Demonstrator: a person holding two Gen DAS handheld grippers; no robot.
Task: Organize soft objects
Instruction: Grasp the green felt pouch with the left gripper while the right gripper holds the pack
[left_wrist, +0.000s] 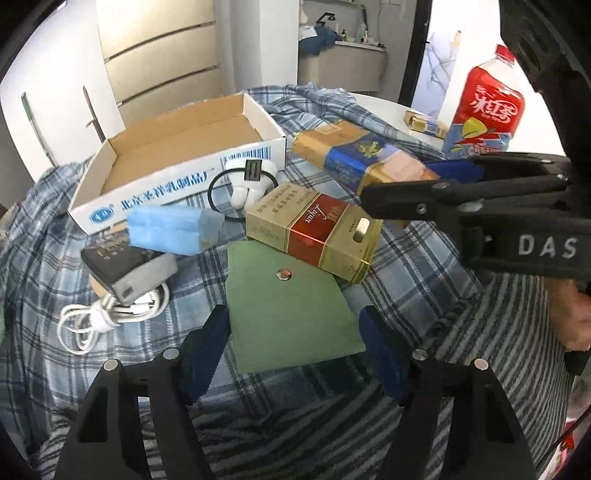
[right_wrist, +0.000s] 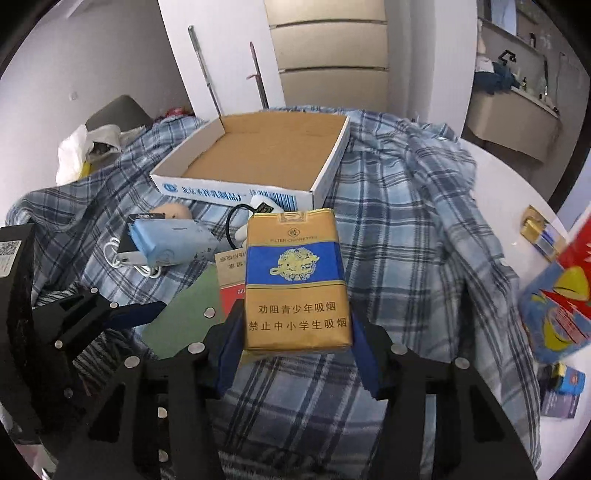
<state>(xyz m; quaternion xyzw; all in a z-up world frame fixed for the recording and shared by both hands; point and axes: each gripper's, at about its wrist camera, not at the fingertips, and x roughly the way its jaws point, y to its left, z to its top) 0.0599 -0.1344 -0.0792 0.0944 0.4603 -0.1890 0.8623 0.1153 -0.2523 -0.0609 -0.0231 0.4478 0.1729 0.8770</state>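
Plaid cloth in blue, white and grey (right_wrist: 399, 229) covers the round white table (left_wrist: 388, 107) where I work, rumpled at its far side. Behind stand pale drawer fronts (right_wrist: 332, 48), a white wall and a counter cluttered with small things.

My right claw (right_wrist: 297, 354) is clamped on a soft gold-and-blue cigarette pack (right_wrist: 295, 280), held above the cloth; it reads "FILTER CIGARETTES" with Chinese warning lines beneath a gold dragon. My left claw (left_wrist: 293, 332) hangs with its jaws apart over a flat green snap pouch (left_wrist: 291, 310), not touching it.

Overlapping the pouch's far edge lies a gold-and-red cigarette box (left_wrist: 314, 232) marked "Liqun". Beyond it sits an open white cardboard tray (left_wrist: 177, 151) with blue Chinese print and a barcode. A pale blue tissue packet (left_wrist: 173, 229) rests near a coiled white cable (left_wrist: 110, 314). A red-labelled drink bottle (left_wrist: 487, 107) stands at my right. "DAS" is printed on my right claw's body.
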